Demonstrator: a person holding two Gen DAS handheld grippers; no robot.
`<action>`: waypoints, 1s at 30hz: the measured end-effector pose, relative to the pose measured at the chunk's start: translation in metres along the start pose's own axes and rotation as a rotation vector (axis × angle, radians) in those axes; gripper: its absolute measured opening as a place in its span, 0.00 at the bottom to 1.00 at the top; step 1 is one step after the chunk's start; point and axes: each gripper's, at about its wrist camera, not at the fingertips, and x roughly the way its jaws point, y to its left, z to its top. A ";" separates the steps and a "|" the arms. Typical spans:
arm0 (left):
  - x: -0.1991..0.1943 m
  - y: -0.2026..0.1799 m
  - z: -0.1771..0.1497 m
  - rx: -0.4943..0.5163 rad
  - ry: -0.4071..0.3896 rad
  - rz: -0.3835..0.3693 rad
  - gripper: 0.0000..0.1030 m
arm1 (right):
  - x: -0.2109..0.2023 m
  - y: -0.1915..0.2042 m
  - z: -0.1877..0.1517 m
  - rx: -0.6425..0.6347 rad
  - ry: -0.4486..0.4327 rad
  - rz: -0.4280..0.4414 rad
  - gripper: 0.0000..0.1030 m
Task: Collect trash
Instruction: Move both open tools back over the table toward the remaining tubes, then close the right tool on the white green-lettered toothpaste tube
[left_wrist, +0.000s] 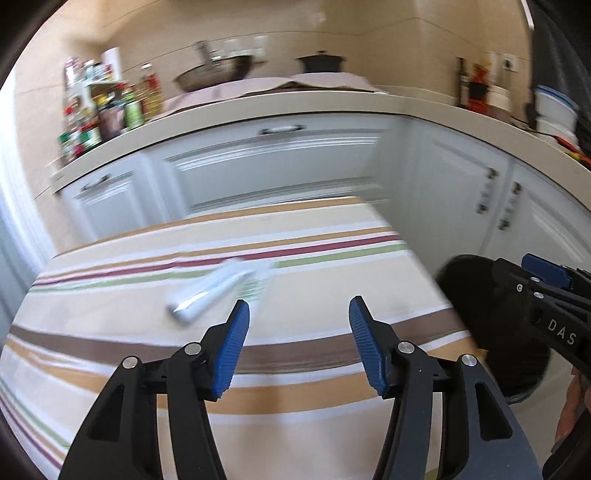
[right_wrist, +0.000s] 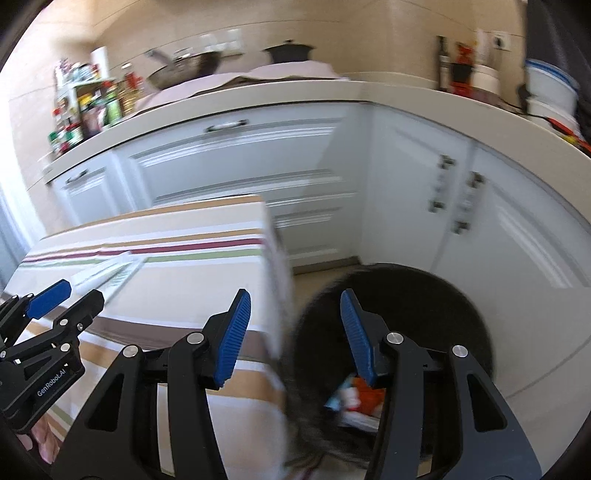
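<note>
A white tube (left_wrist: 214, 290) lies blurred on the striped tablecloth (left_wrist: 155, 332), just ahead and left of my open, empty left gripper (left_wrist: 299, 308). The tube also shows in the right wrist view (right_wrist: 103, 273). My right gripper (right_wrist: 293, 301) is open and empty, held over the table's right edge above a black trash bin (right_wrist: 424, 306) on the floor. Colourful wrappers (right_wrist: 354, 400) lie inside the bin. The bin also shows in the left wrist view (left_wrist: 480, 295), partly hidden by the right gripper (left_wrist: 546, 291). The left gripper also shows in the right wrist view (right_wrist: 66, 295).
White kitchen cabinets (left_wrist: 280, 166) under a cream counter (left_wrist: 295, 103) stand behind the table. The counter holds bottles on a rack (left_wrist: 96, 107), a wok (left_wrist: 218, 74), a black pot (left_wrist: 319, 62) and white containers (left_wrist: 554, 110). Tiled floor (right_wrist: 546, 369) lies beside the bin.
</note>
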 end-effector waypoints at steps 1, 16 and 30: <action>0.000 0.013 -0.002 -0.013 0.003 0.022 0.55 | 0.004 0.013 0.001 -0.015 0.008 0.015 0.48; -0.008 0.143 -0.025 -0.156 0.027 0.216 0.58 | 0.055 0.157 0.007 -0.170 0.104 0.149 0.48; 0.000 0.192 -0.036 -0.220 0.054 0.249 0.61 | 0.104 0.200 0.007 -0.212 0.226 0.121 0.48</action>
